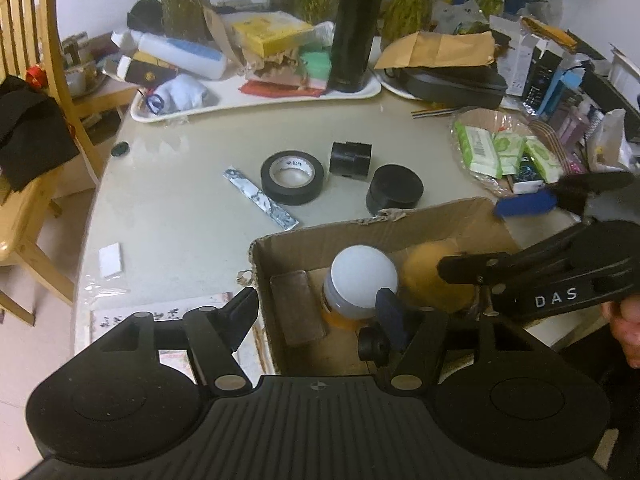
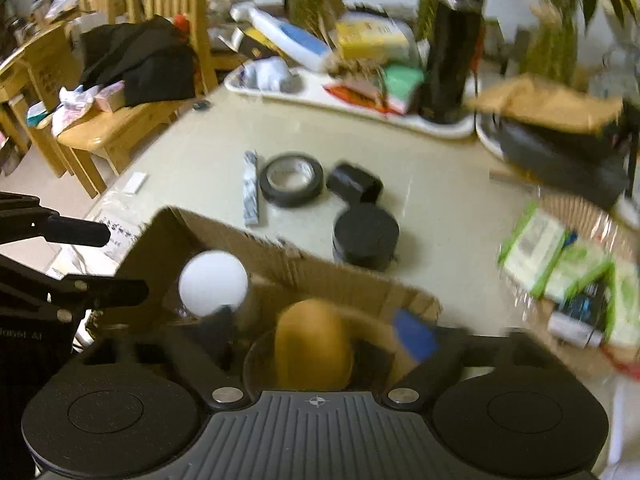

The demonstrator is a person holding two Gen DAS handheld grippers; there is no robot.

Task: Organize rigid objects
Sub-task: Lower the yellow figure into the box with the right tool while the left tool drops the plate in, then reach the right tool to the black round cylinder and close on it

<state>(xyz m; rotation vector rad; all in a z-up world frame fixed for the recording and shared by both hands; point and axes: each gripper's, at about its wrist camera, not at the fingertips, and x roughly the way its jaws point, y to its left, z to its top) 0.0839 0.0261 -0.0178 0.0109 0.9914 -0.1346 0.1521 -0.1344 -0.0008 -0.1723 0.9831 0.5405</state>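
Observation:
An open cardboard box [image 1: 372,228] [image 2: 352,280] sits at the table's near edge. Inside are a jar with a white lid [image 1: 362,280] [image 2: 214,286], an orange rounded object [image 1: 430,280] [image 2: 314,340] and a brown block [image 1: 298,306]. My left gripper [image 1: 318,314] is open, straddling the box's left part, empty. My right gripper [image 2: 316,338] is open over the box, its fingers on either side of the orange object; whether they touch it is unclear. On the table beyond lie a black tape roll [image 1: 292,178] [image 2: 291,179], a black cylinder piece [image 1: 351,158] [image 2: 354,184], a round black container [image 1: 394,192] [image 2: 366,238] and a silver strip [image 1: 260,197] [image 2: 251,188].
A white tray [image 1: 256,102] with a tall black flask [image 1: 356,28] and clutter stands at the back. A basket of green packets [image 1: 504,152] [image 2: 568,264] is at the right. Wooden chairs [image 1: 36,100] stand to the left. A white card [image 1: 110,260] lies near the left edge.

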